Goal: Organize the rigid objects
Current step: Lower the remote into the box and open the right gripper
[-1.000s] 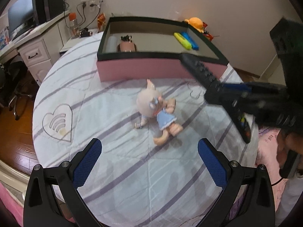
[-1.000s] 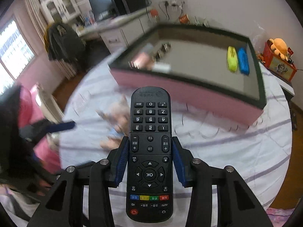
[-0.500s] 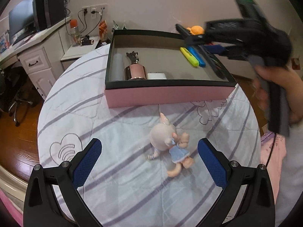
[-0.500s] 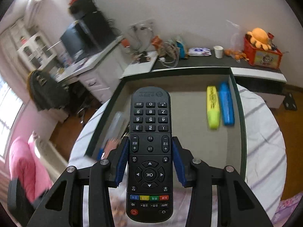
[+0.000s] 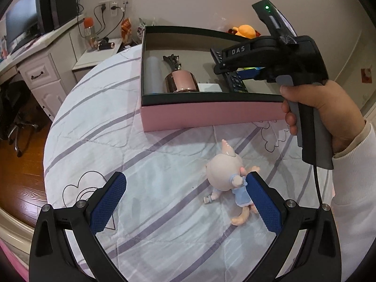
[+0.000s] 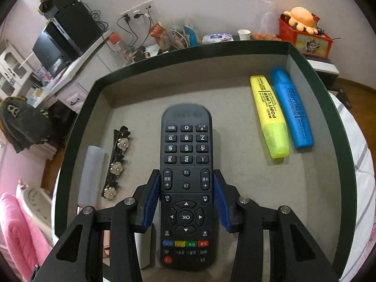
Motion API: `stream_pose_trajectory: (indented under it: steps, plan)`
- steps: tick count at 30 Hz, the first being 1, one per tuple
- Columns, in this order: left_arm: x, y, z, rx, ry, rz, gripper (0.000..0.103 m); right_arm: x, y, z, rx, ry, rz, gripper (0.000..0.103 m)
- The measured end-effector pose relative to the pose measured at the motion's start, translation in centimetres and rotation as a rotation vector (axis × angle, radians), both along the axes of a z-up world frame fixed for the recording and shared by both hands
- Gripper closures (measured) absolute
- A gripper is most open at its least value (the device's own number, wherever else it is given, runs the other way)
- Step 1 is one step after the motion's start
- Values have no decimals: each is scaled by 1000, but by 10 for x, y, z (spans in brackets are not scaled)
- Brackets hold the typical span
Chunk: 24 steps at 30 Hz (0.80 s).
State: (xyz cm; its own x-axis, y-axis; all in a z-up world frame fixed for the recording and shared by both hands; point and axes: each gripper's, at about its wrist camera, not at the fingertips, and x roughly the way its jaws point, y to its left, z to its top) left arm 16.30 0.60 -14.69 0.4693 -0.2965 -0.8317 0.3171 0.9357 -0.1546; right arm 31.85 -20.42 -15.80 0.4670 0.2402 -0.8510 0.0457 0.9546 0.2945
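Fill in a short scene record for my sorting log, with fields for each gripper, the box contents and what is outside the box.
right gripper: shut on the remote control, over the box floor
left gripper: open, empty, above the bedspread
box: pink outside, dark rim
in box: yellow highlighter beside blue highlighter; flowered hair clip; rose-gold cylinder; white block
outside box: pig doll, lying near the left gripper's right finger

Both wrist views look down (sharing the box (image 5: 211, 115)).
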Motion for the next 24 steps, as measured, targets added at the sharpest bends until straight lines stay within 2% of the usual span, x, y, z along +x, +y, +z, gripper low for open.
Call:
stream_pose_trajectory:
  steps: [5, 7, 9, 13, 15, 19, 24]
  plan:
    - [-4, 0, 2, 0, -5, 2, 1, -8, 12, 2, -100, 6, 0, 58]
    - [-8, 0, 3, 1, -6, 5, 1, -10, 9, 2, -88, 13, -6, 56]
    - [-13, 1, 6, -2, -10, 12, 1, -14, 5, 5, -29, -4, 7, 39]
    - [-24, 1, 16, 0, -36, 29, 1, -28, -6, 21, 4, -79, -13, 36]
    - [-31, 0, 21, 0, -51, 40, 1, -46, -16, 37, 11, -115, -19, 22]
    - [-39, -5, 25, 8, -62, 58, 1, -95, -26, 73, -16, -215, 42, 21]
    - [-49, -11, 24, 5, -67, 75, 1, -151, -33, 89, -100, -272, 111, 17]
